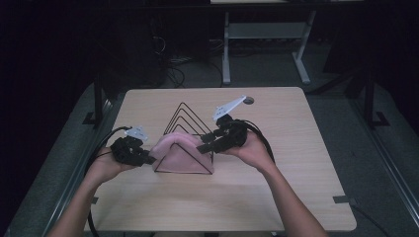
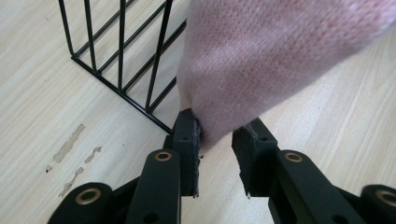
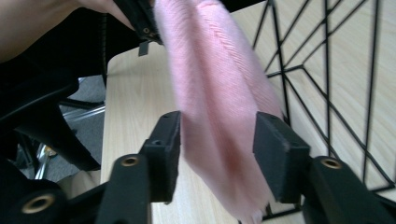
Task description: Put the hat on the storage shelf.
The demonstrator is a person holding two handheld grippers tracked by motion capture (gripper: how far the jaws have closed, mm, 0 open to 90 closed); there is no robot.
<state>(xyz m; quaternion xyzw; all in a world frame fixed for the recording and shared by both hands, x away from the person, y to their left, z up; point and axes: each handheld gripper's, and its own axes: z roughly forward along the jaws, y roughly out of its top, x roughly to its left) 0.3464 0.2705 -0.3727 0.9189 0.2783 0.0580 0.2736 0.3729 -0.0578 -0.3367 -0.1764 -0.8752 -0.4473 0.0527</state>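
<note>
A pink cloth lies draped over the near end of a black wire rack, which stands near the middle of the table. The drape appears done: in the high view the cloth humps over the nearest triangular frame and hangs down on both sides towards the tabletop.

The left gripper sits at the cloth's left end. In the left gripper view its jaws stand a little apart; a corner of the cloth dips between the pads and brushes the left pad, yet a gap shows at the right one, so the corner is no longer pinched.

The right gripper sits at the cloth's right end, over the rack. In the right gripper view its jaws stand wider, with the hanging cloth between them and light showing on both sides; nothing is held.

What remains, by this reading, is to draw both grippers clear without dragging the cloth off the wire. Whether the cloth sits evenly on the frame is hard to tell, since the high view is dim and the grippers cover its ends.
</note>
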